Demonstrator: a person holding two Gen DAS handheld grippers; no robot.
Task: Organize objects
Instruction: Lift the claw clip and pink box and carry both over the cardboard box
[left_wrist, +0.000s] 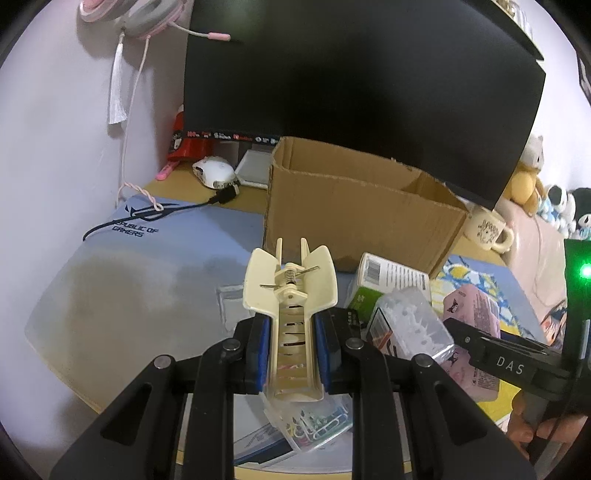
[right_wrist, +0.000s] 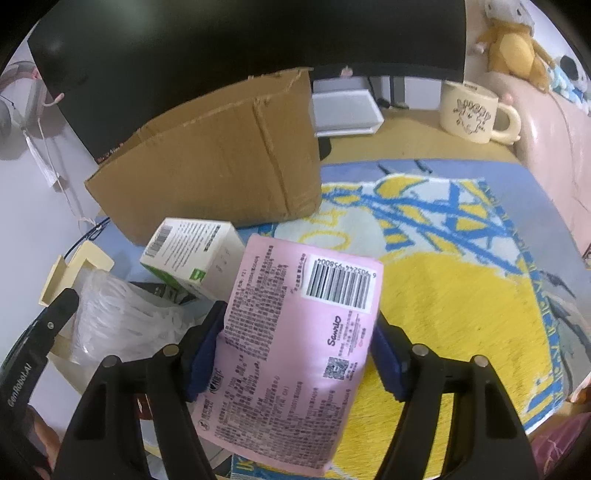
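My left gripper is shut on a cream hair claw clip, which stands lifted above the desk, its spring end pointing toward the open cardboard box. My right gripper holds a pink printed packet with a barcode label; both blue pads press on its sides. The same pink packet shows at the right of the left wrist view, with the right gripper's black frame beside it. The cardboard box lies just behind the pile.
A white and green carton, a clear plastic case and a small clear box of clips lie near the grippers. A cream mug, a dark monitor, a white mouse and plush toys ring the desk.
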